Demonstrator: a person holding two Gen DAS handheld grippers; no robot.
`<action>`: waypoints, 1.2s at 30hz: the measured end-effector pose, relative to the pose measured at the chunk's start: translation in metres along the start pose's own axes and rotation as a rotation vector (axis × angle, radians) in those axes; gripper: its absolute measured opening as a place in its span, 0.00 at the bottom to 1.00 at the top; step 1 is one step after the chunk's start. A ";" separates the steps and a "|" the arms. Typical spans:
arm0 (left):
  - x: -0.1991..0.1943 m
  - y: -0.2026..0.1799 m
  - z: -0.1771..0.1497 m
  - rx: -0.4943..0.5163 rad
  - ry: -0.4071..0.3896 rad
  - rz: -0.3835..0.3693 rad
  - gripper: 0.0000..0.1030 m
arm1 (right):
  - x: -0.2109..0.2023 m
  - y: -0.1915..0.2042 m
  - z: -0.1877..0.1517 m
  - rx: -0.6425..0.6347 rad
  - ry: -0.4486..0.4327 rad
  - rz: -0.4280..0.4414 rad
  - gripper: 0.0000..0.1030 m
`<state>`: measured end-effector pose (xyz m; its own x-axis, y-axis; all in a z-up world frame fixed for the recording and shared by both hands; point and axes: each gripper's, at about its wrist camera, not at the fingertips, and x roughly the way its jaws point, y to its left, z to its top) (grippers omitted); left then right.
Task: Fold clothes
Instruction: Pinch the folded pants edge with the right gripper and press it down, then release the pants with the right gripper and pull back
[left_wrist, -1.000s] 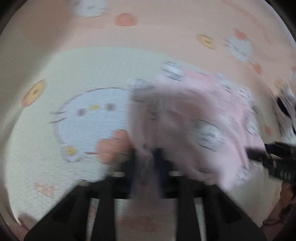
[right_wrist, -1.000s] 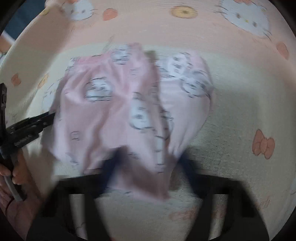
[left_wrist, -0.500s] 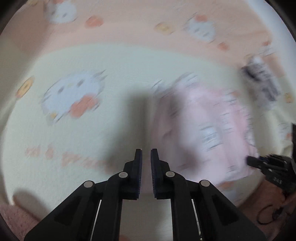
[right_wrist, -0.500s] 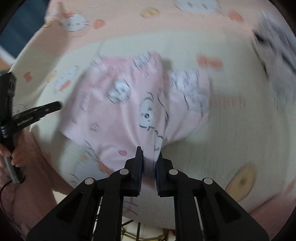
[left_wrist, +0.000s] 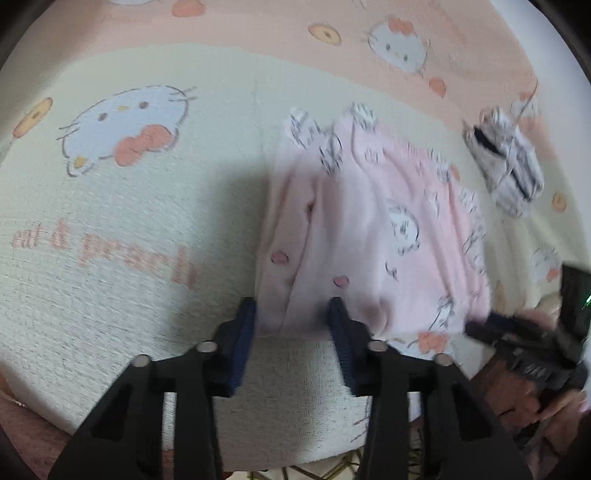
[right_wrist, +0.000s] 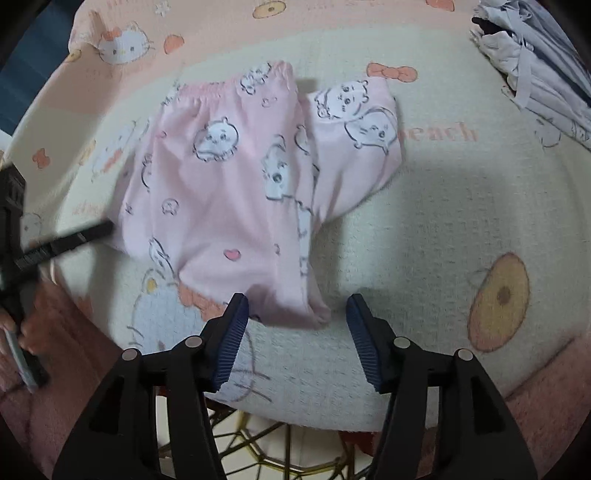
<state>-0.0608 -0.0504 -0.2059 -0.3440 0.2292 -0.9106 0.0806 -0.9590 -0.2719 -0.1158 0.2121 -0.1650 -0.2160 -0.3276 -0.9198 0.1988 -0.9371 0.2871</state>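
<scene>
Pink shorts (right_wrist: 229, 192) lie folded on a cream and peach cartoon-cat blanket (right_wrist: 461, 206); the elastic waistband is at the far end, and one leg panel is laid over toward the right, its printed end showing beside the waistband. In the left wrist view the shorts (left_wrist: 373, 236) sit right of centre, blurred, with the near hem just ahead of the fingertips. Left hand-held gripper (left_wrist: 291, 321): jaws spread apart, nothing between them; the near corner of the shorts lies in the gap beyond the tips, contact cannot be judged. Right hand-held gripper (right_wrist: 297, 317): jaws spread wide, empty, low over the blanket with the near bottom corner of the shorts just ahead of the gap, not clamped. From the right wrist view the left hand-held gripper (right_wrist: 99, 230) shows at the left edge, one finger pointing at the shorts' left edge, close to it or touching; which one cannot be told. A hand (right_wrist: 14, 328) holds its handle. From the left wrist view the right hand-held gripper (left_wrist: 491, 325) appears at the lower right, blurred, beside the shorts' right corner. A pile of grey-white clothes (right_wrist: 532, 62) sits at the far right of the blanket, well apart from the shorts. Pink lettering (left_wrist: 110, 254) is printed on the blanket left of the shorts.
</scene>
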 end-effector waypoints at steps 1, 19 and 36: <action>0.001 -0.004 -0.002 0.019 -0.004 0.031 0.19 | 0.002 -0.001 -0.001 0.001 0.011 0.007 0.32; 0.004 -0.022 -0.003 0.096 -0.026 0.192 0.12 | -0.006 0.011 -0.019 -0.180 0.002 -0.224 0.11; 0.009 -0.011 0.012 -0.015 -0.013 0.040 0.06 | -0.009 -0.007 -0.037 -0.010 0.030 0.047 0.15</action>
<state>-0.0762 -0.0397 -0.2073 -0.3526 0.1880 -0.9167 0.1084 -0.9648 -0.2396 -0.0795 0.2261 -0.1687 -0.1771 -0.3669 -0.9132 0.2179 -0.9195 0.3272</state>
